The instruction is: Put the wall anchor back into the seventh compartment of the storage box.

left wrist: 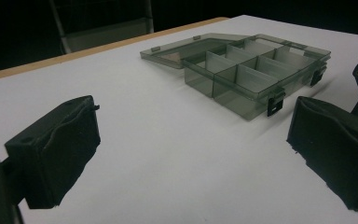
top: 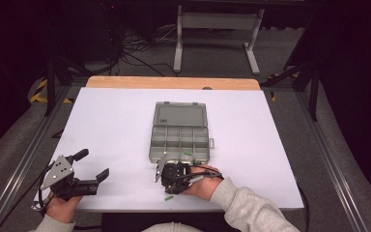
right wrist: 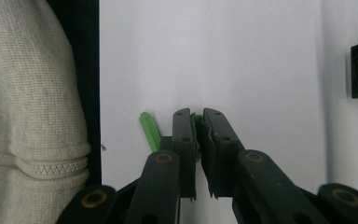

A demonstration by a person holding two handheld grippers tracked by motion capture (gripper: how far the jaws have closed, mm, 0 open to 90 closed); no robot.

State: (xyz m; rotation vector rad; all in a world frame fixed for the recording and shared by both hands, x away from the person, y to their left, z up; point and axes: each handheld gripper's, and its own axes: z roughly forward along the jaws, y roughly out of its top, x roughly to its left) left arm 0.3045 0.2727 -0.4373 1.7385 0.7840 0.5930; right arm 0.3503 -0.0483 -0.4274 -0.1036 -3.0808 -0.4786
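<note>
Two hand-held grippers are at the near edge of the white counter [top: 106, 125]. The right hand-held gripper [right wrist: 197, 122] has its jaws pressed together on a small green plastic piece [right wrist: 196, 120], of which a sliver shows between the pads at the tips and again lower down. A second green piece [right wrist: 149, 131], ribbed and elongated, lies flat on the counter just beside the outer face of one jaw. In the high view a green piece [top: 168, 197] rests on the counter close to the near edge, right by the hand that carries the right hand-held gripper [top: 160, 170]. The left hand-held gripper [top: 95, 166] hovers well to the left with its jaws spread wide and nothing between them; its padded fingers [left wrist: 56, 149] frame bare counter. A grey translucent compartment box [top: 180, 140] sits in the middle of the counter with its lid [top: 180, 116] folded open and lying flat behind it. One green bit [top: 187, 153] lies in a near compartment of the box. A person's light knitted sleeve [top: 251, 208] reaches in from the bottom right
</note>
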